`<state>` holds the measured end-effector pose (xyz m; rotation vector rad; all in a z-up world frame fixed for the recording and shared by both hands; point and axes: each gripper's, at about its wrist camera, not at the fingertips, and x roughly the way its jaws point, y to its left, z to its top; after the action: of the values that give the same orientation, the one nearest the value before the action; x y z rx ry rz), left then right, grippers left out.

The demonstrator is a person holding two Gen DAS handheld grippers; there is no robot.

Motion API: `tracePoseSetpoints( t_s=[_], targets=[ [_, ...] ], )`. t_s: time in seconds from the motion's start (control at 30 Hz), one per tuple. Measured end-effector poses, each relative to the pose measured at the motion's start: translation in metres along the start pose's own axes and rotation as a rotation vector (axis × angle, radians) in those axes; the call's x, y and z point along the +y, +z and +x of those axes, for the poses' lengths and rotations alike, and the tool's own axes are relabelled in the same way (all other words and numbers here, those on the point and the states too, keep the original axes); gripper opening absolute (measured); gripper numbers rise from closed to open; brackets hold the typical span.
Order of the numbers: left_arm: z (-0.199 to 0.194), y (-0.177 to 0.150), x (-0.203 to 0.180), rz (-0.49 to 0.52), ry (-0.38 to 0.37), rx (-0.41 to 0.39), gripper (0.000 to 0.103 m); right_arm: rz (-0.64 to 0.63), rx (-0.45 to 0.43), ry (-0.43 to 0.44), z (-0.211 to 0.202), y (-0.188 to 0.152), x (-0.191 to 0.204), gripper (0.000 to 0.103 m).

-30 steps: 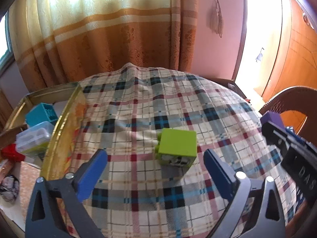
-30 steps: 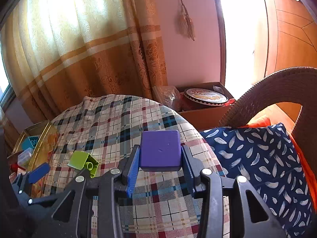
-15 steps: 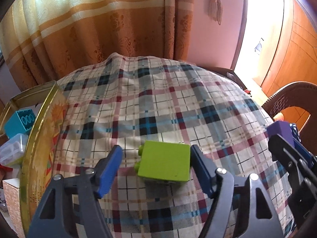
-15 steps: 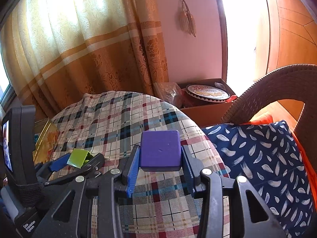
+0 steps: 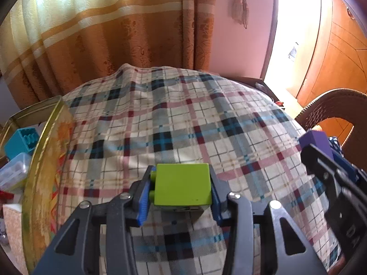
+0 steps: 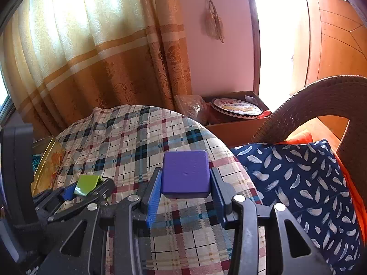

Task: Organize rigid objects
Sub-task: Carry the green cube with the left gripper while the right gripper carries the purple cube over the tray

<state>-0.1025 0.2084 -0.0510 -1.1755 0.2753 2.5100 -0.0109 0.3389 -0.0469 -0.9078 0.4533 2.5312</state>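
Note:
My left gripper is shut on a lime green toy brick, held just over the plaid tablecloth. The same brick shows in the right wrist view, between the left gripper's blue pads. My right gripper is shut on a purple block and holds it above the table's right edge. The purple block also shows at the right of the left wrist view.
A gold tin box stands at the table's left side with a teal brick and a clear plastic container in it. A wicker chair with a navy feather-print cushion stands right. A cookie tin lies in a cardboard box behind.
My left gripper moved forward around the green brick and closed on it. My right gripper has kept its hold on the purple block and barely moved.

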Motion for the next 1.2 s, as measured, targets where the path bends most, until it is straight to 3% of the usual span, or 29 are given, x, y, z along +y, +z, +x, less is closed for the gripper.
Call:
tracePoseSetpoints(
  t_s=[0.43, 0.87, 1.2],
  targets=[
    [-0.035, -0.028, 0.014, 0.000, 0.065, -0.048, 0.042, -0.015, -0.035, -0.035, -0.006, 0.001, 0.003, 0.043],
    [-0.072, -0.042, 0.032, -0.050, 0.044, -0.085, 0.042, -0.065, -0.079, -0.085, -0.015, 0.000, 0.010, 0.043],
    [-0.103, -0.049, 0.045, -0.055, 0.089, -0.140, 0.042, -0.106, -0.094, -0.098, -0.019, 0.000, 0.016, 0.043]
  ],
)
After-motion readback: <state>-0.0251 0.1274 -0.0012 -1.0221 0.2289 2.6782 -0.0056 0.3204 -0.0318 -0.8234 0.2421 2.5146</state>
